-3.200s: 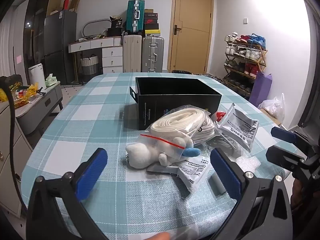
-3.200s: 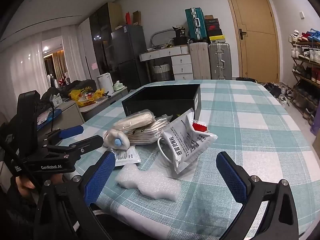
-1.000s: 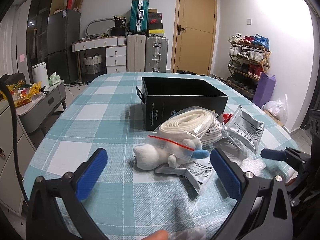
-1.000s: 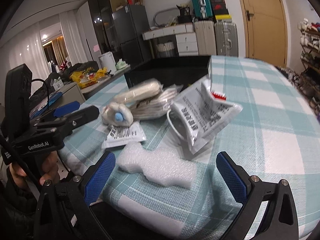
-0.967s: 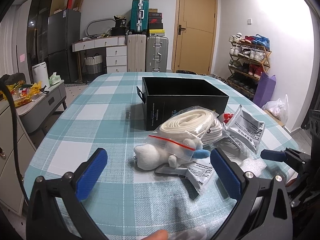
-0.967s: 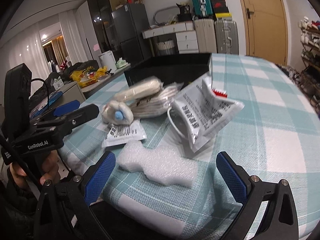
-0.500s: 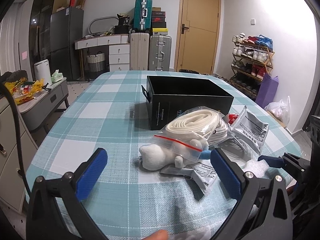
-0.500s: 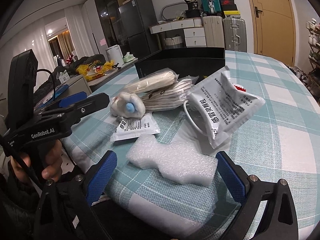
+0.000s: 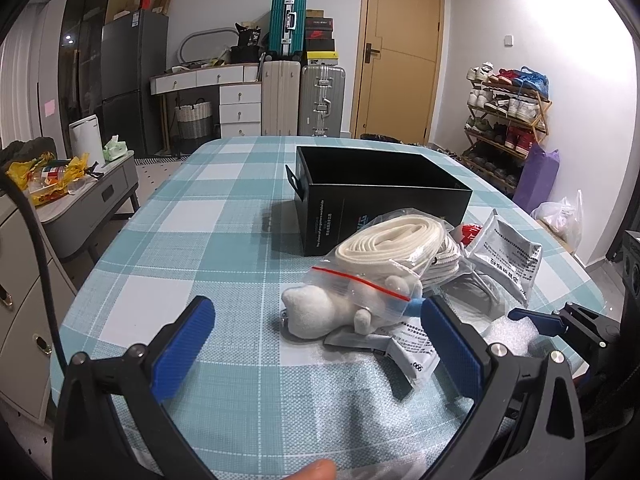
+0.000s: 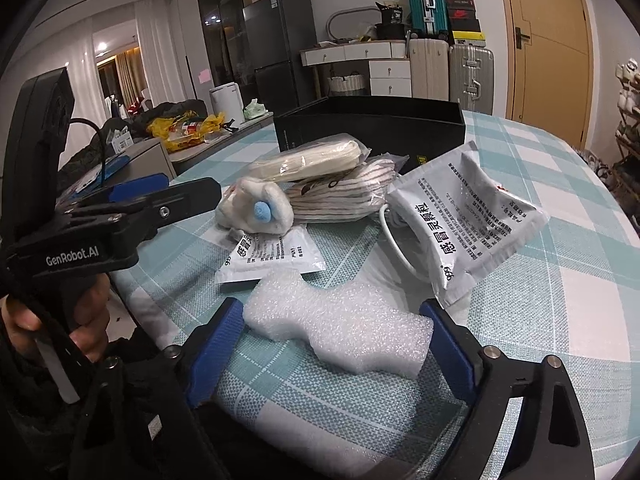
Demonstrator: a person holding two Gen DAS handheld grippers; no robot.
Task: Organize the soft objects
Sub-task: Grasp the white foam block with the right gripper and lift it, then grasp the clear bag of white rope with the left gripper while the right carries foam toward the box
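A white foam piece (image 10: 340, 326) lies near the table's front edge, between the open jaws of my right gripper (image 10: 336, 344); the blue pads stand close on both sides. Behind it lie a flat sachet (image 10: 272, 258), a bagged white plush toy (image 10: 254, 208), bagged white webbing (image 10: 308, 164), striped cloth (image 10: 340, 198) and a big grey sachet (image 10: 472, 212). My left gripper (image 9: 316, 340) is open and empty, just short of the plush toy (image 9: 320, 312). An open black box (image 9: 380, 196) stands behind the pile.
The table (image 9: 200, 220) has a teal checked cloth. My right gripper shows at the right edge of the left wrist view (image 9: 560, 324). A low grey cabinet (image 9: 80, 196) stands left of the table, a shoe rack (image 9: 504, 120) to the right.
My right gripper has moved forward and down, so the foam piece now sits between its jaws. My left gripper has shifted slightly left and stays open.
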